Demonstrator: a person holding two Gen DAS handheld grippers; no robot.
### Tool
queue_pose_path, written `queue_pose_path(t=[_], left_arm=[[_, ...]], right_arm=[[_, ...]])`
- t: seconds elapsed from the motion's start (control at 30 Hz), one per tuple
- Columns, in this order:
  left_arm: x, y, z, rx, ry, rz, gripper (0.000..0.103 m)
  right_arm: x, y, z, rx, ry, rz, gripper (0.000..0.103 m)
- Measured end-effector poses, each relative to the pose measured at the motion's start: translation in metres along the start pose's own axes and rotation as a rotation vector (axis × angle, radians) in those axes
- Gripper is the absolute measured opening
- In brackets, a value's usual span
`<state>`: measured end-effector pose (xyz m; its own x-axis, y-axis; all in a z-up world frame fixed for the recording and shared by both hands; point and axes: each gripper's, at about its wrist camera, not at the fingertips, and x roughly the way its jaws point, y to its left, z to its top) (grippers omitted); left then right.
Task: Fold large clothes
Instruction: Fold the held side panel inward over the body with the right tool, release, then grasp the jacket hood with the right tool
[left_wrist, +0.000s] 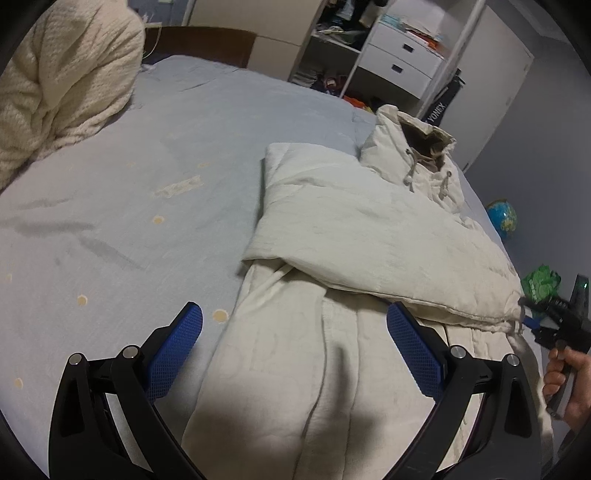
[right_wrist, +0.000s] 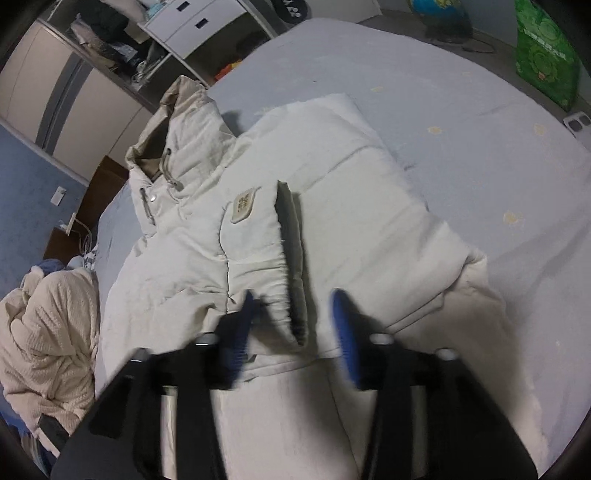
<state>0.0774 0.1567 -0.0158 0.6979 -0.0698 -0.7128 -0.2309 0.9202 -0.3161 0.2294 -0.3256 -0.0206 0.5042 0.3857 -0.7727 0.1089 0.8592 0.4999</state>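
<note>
Cream padded coat (left_wrist: 351, 236) lies on the bed (left_wrist: 147, 155), sleeves folded across. Both tongs, left (left_wrist: 295, 332) and right (right_wrist: 291, 325), stand spread, gripping nothing; the puffy sleeve cuff (right_wrist: 291, 258) may spring back open.

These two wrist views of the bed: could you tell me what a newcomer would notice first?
A big cream hooded coat lies spread on the pale blue bed, one sleeve folded across its front. The left gripper hovers over the coat's lower part with jaws wide apart, and the right gripper stands open at the sleeve's cuff. A crumpled cream knitted blanket sits heaped at the head of the bed.
</note>
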Motion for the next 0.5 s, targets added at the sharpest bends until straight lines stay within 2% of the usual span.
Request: queue_pose_path(t=[0.23, 0.37, 0.5], left_arm=[[0.003, -0.023, 0.002, 0.101, -0.009, -0.022, 0.096], [0.003, -0.04, 0.017, 0.113, -0.033, -0.073, 0.096], [0.017, -0.062, 0.04, 0.105, 0.016, -0.095, 0.096]], right_arm=[[-0.033, 0.001, 0.008, -0.076, -0.069, -0.012, 0.057], [-0.041, 0.01, 0.014, -0.127, -0.079, 0.004, 0.061], [-0.035, 0.026, 0.023, -0.179, -0.061, 0.021, 0.064]])
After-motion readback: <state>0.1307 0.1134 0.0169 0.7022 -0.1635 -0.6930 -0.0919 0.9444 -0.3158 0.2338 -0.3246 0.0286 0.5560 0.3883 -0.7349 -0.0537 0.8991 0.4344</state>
